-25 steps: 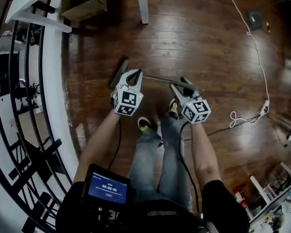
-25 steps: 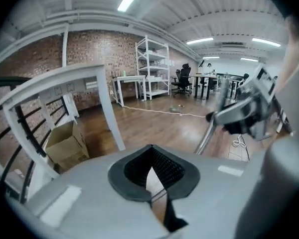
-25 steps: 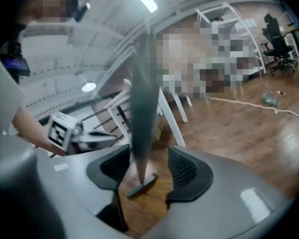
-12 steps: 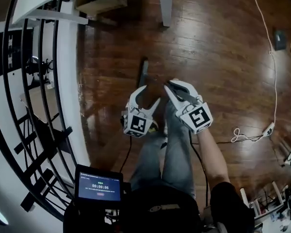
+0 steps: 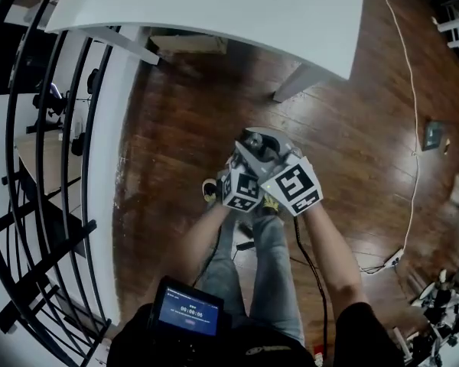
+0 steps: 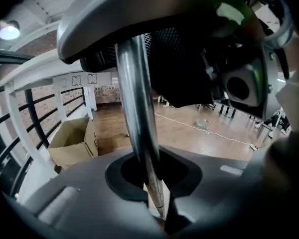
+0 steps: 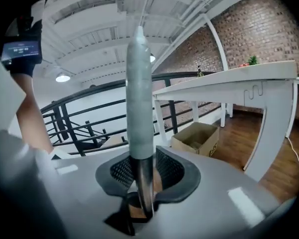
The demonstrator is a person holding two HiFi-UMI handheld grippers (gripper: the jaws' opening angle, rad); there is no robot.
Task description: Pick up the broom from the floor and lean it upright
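1. The broom (image 6: 134,98) is up off the wooden floor (image 5: 176,128). Its bare metal pole runs nearly upright through both grippers, and the brush end shows in no view.
2. The left gripper (image 6: 154,183) has the pole seated in the notch of its pads. The pads press on the pole as the jaws close.
3. The right gripper (image 7: 142,188) is clamped on the pole just below the grey grip sleeve, whose tip points toward the ceiling. Its jaws are easing open, yet the pads touch the metal.
4. In the left gripper view the right gripper sits just above on the same pole, so the right hand is nearer the top end. In the head view the 2 marker cubes are side by side.
5. With the long axis already standing, I judge that only a support is missing. The white table (image 5: 237,14) lies straight ahead of both grippers. The next move calls for tipping the top end toward its edge while the brush end rests on the floor.
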